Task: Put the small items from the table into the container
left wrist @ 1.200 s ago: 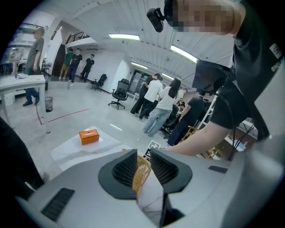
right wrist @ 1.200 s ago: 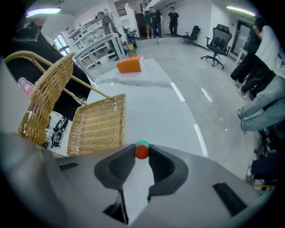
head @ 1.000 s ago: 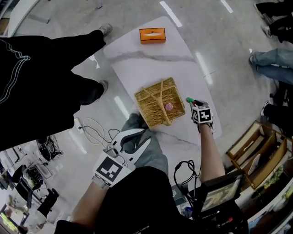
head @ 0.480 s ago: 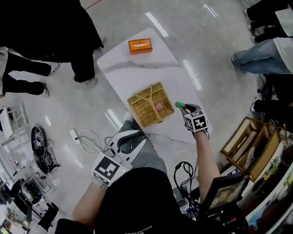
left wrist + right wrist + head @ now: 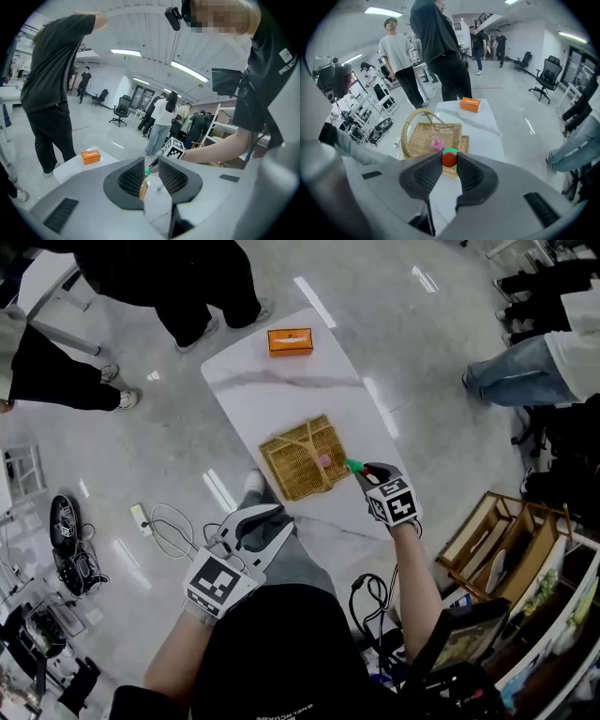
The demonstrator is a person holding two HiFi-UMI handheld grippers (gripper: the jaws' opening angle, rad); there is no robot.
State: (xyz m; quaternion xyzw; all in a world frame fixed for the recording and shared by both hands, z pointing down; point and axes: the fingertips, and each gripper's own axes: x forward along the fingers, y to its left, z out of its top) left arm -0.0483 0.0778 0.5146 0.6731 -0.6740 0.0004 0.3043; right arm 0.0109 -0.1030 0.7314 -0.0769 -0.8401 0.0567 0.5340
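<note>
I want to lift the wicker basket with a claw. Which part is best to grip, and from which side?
Probably the top of the arched handle, coming from straight above, jaws across the thin hoop. It stands upright over the basket, while the woven walls look too wide and the pink item lies inside.

You're working over a table point(image 5: 272, 395) whose white, marble-veined top is gleaming smooth and glossy. The basket point(image 5: 295, 465) is showing rough woven wicker. Your right gripper point(image 5: 449, 157) is looking like matt grey plastic, its dark pads point(image 5: 426, 175) ribbed; the red-and-green piece point(image 5: 448, 161) is shining smooth. The floor point(image 5: 422, 343) is reflecting lights, polished.
</note>
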